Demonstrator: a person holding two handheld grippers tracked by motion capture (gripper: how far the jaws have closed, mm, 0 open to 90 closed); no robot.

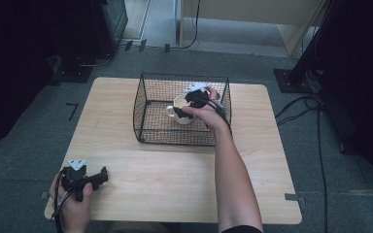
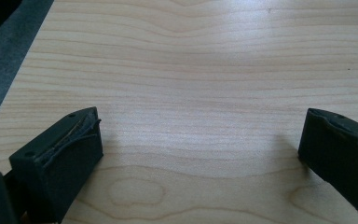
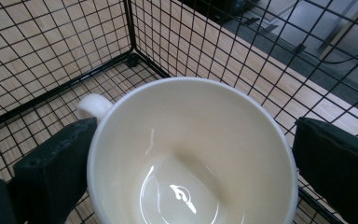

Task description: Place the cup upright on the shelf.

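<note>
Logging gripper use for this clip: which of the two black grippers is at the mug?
The right gripper, reaching into the black wire basket, its jaws either side of the cream ceramic mug. The left gripper rests over bare wooden table.

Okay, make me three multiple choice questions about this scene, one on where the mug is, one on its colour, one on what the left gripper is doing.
1. Where is the mug?
A. In the wire basket
B. On the floor
C. At the table's near edge

2. What colour is the mug?
A. Red
B. Cream white
C. Blue

3. How is the left gripper?
A. Shut on a spoon
B. Open over bare wood
C. Inside the basket

A: mesh walls surround the mug.
B: its inside and handle are pale cream.
B: its jaws stand wide apart with nothing between.
</note>
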